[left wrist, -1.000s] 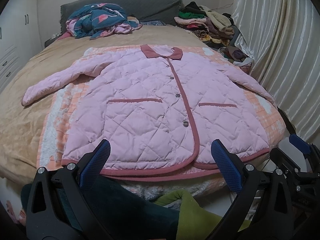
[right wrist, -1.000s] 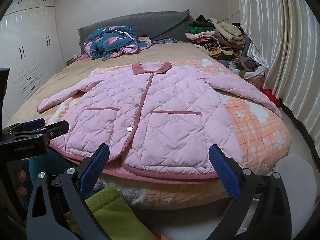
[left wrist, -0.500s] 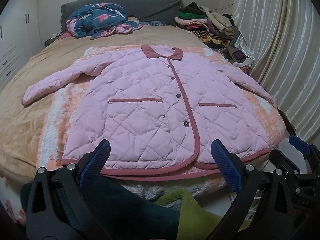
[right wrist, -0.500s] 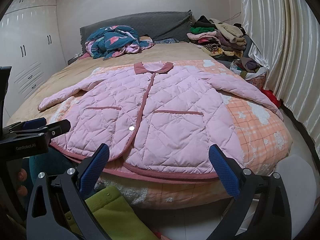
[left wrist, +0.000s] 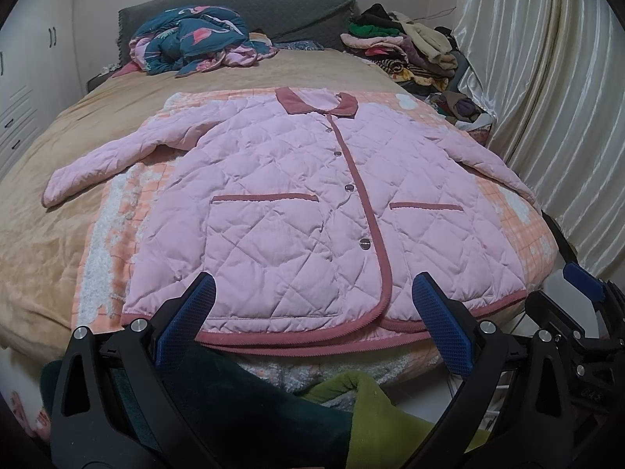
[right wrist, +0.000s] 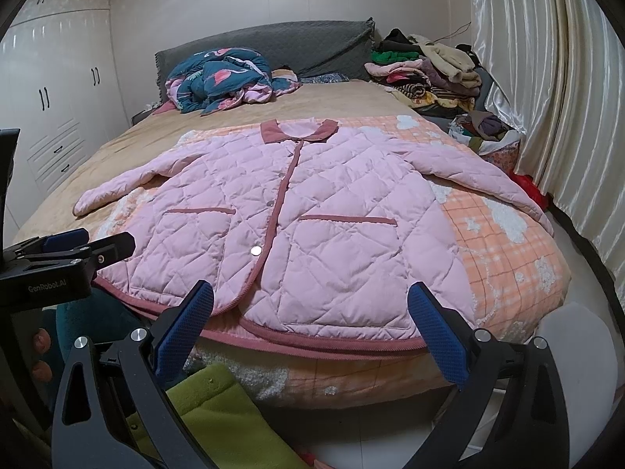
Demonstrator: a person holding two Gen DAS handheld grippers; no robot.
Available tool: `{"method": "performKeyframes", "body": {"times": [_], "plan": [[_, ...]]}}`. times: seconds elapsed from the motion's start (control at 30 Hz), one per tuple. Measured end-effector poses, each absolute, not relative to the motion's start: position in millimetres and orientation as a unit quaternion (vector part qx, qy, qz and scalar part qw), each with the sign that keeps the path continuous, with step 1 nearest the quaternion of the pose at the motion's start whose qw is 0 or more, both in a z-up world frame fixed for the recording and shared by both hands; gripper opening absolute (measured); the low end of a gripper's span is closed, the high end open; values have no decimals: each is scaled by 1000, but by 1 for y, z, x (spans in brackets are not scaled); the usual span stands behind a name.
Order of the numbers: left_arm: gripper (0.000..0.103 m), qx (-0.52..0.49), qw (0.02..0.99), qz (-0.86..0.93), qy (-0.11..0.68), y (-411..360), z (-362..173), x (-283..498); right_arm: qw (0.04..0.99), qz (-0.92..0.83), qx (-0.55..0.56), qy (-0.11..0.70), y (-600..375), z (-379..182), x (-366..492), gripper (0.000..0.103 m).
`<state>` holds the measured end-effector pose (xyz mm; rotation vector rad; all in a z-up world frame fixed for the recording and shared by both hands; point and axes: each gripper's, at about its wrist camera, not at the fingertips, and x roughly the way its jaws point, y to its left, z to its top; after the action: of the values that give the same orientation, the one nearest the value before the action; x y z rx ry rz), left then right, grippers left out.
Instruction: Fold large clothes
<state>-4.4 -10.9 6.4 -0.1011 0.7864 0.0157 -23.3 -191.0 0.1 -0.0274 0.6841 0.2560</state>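
quilted pink jacket (left wrist: 297, 211) lies flat, unfolded.

In the right wrist view, the black body of the left claw (right wrist: 58, 269) carries the one clear marking, "GenRobot.AI", in small pale letters on its side face, at the left edge of the picture. In the left wrist view, the black frame of the right claw (left wrist: 586, 289) bears faint raised digits low on its housing near the right edge; they look like "045", though the first figure is hard to make out. No other lettering can be read: the pink quilted jacket (left wrist: 312, 211) shows no legible label, and its snap buttons are too small to tell whether they are stamped.
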Motion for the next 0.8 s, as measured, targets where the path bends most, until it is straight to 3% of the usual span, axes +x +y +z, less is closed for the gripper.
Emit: {"method": "performKeyframes", "body": {"times": [0.8], "plan": [[94,-46,925,20,376,1,16,34,935,122,13,333,-210,13,18,99]]}}
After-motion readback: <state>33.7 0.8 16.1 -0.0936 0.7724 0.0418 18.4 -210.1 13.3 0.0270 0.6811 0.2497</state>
